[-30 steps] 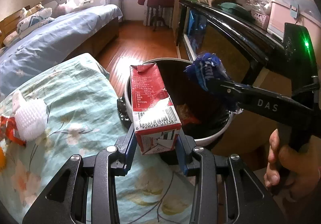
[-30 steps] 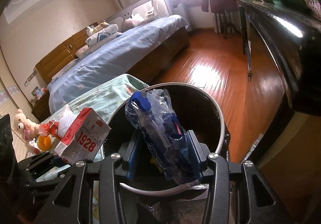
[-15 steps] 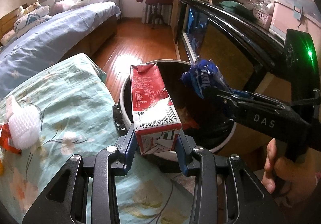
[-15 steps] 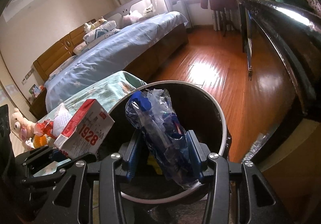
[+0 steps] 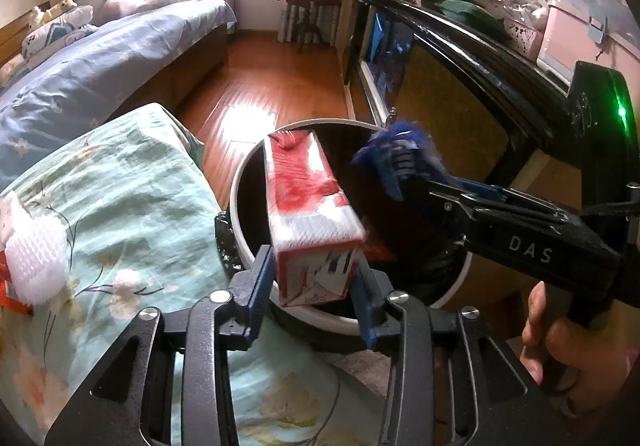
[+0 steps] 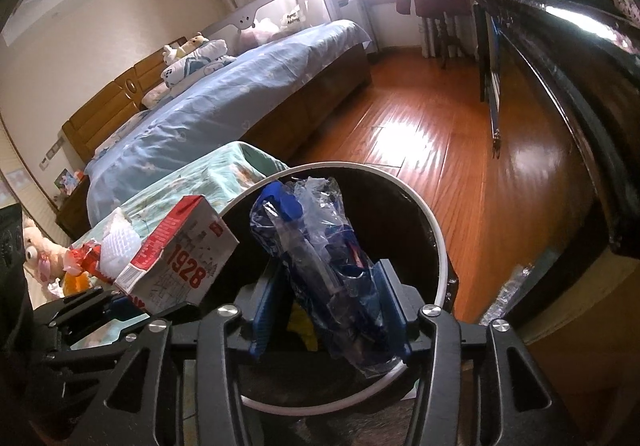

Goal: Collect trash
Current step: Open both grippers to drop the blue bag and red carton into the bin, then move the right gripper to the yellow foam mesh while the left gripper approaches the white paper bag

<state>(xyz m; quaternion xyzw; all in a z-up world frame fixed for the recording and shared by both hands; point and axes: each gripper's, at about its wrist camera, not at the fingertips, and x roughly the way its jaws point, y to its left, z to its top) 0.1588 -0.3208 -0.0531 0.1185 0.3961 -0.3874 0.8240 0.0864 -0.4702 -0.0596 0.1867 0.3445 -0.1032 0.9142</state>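
A red and white milk carton (image 5: pixel 308 198) stands between the jaws of my left gripper (image 5: pixel 316 270), over the near rim of a black bin with a white rim (image 5: pixel 240 206). The jaws are opening; the carton is blurred and looks loose between the pads. In the right wrist view the carton (image 6: pixel 180 258) sits left of the bin (image 6: pixel 436 238). My right gripper (image 6: pixel 326 286) hangs over the bin mouth with its jaws opening. A crumpled blue and clear plastic wrapper (image 6: pixel 316 246) leans on its right finger, with a gap at the left pad.
A floral sheet (image 5: pixel 120 206) with a white foam net (image 5: pixel 36 258) and a red wrapper (image 5: pixel 8 286) lies left of the bin. A black cabinet (image 5: pixel 480 58) runs along the right. A hand (image 5: pixel 560 334) holds the right gripper. Beyond are wooden floor and a bed (image 6: pixel 240 94).
Both pairs of jaws have widened. The carton has gone blurred and tipped a little to the right. The wrapper now leans on the right finger, clear of the left pad.
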